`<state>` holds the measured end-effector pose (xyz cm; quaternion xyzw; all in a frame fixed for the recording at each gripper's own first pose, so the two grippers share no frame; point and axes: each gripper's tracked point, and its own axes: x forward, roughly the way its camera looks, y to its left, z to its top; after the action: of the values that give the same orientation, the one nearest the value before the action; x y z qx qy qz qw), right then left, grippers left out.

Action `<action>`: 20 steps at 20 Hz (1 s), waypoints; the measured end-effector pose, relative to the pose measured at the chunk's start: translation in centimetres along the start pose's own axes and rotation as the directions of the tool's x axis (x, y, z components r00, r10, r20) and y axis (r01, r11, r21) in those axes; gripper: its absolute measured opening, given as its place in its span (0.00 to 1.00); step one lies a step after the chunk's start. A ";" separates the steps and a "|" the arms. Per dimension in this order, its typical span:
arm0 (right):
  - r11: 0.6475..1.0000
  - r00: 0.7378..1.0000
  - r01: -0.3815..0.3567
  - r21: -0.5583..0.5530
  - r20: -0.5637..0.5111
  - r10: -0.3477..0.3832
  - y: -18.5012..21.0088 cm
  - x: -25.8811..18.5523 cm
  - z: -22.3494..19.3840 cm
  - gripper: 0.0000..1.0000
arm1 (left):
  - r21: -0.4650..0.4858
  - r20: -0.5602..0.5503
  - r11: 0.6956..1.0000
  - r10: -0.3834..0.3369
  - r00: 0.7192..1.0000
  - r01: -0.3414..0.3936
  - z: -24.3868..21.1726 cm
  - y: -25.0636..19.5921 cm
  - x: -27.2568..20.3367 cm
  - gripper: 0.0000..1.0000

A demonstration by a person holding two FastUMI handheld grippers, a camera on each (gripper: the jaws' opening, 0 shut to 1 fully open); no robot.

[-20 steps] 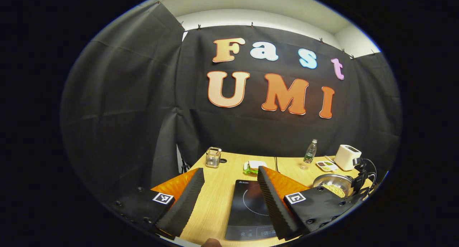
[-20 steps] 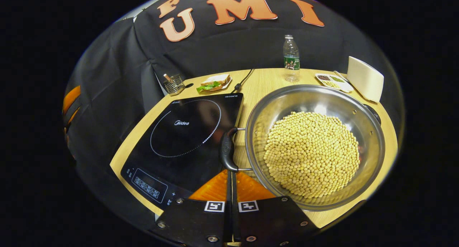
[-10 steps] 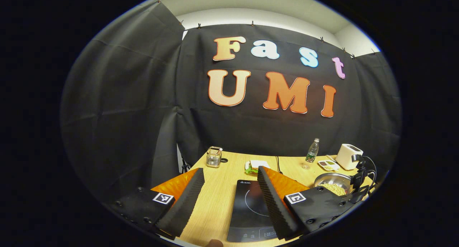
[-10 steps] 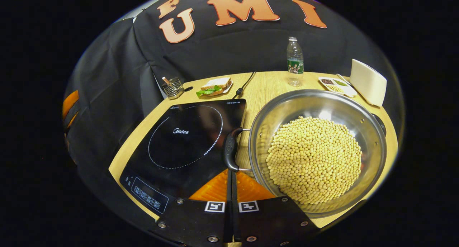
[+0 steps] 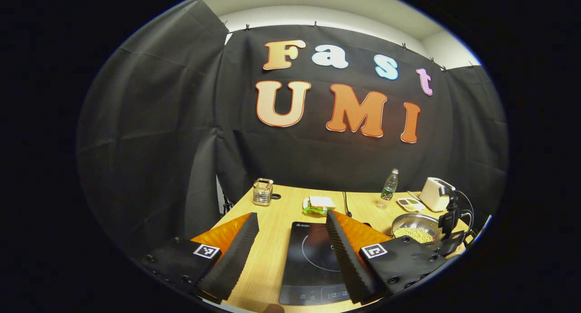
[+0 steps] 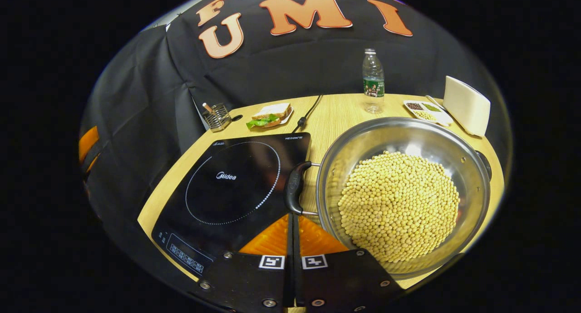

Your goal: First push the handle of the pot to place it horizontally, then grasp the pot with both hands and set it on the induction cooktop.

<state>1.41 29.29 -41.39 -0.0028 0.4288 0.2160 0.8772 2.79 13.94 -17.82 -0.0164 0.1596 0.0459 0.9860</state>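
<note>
- right gripper view: the pot [image 6: 404, 195], a steel bowl full of yellow beans [image 6: 399, 204], sits on the wooden table [image 6: 338, 111] just right of the induction cooktop [image 6: 231, 186], not on it.
- the pot's near handle [image 6: 294, 188] lies between the pot's wall and the cooktop's right edge.
- behind the pot stand a water bottle [image 6: 373, 81], a small divided dish [image 6: 426, 111] and a white toaster [image 6: 467, 105]; behind the cooktop lie a sandwich [image 6: 270, 115], a metal holder [image 6: 217, 115] and a black cable [image 6: 308, 108].
- right gripper [image 6: 292, 226] has its fingers pressed together with nothing between them, the tips just below the pot's handle.
- left gripper view: left gripper [image 5: 290, 240] hangs above the cooktop's [image 5: 308, 263] near edge with fingers spread wide and empty, well apart from the pot [image 5: 415, 226].
- black cloth walls the booth behind the table.
</note>
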 end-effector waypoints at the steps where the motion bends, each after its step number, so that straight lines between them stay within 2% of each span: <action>1: 1.000 1.000 0.001 -0.007 0.000 -0.001 0.0 -0.1 -0.1 0.00 | 0.003 0.000 1.000 -0.007 1.000 0.007 0.0 -0.4 0.0 0.98; 9: 0.998 0.997 -0.055 -0.009 0.054 0.055 -0.1 -5.0 0.3 0.00 | 0.033 -0.010 0.996 -0.085 0.996 0.085 -0.6 -5.8 0.5 0.98; 15: 1.000 0.987 0.004 -0.016 0.162 -0.001 -4.4 -9.4 2.9 0.00 | 0.059 -0.049 0.985 -0.158 0.986 0.161 -2.4 -11.6 1.0 0.98; 18: 0.998 0.974 0.054 0.014 0.218 -0.056 -7.9 -11.0 4.3 0.04 | 0.063 -0.093 0.975 -0.207 0.974 0.213 -4.0 -15.0 1.9 0.98; 20: 0.995 0.967 0.083 0.052 0.238 -0.093 -10.4 -11.7 4.8 0.11 | 0.066 -0.126 0.968 -0.232 0.964 0.242 -5.3 -17.2 2.6 0.98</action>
<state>2.69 16.37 -31.47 0.0224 0.3233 0.1666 0.9313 5.27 -3.19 -23.40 0.0020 0.2156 -0.0800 0.9732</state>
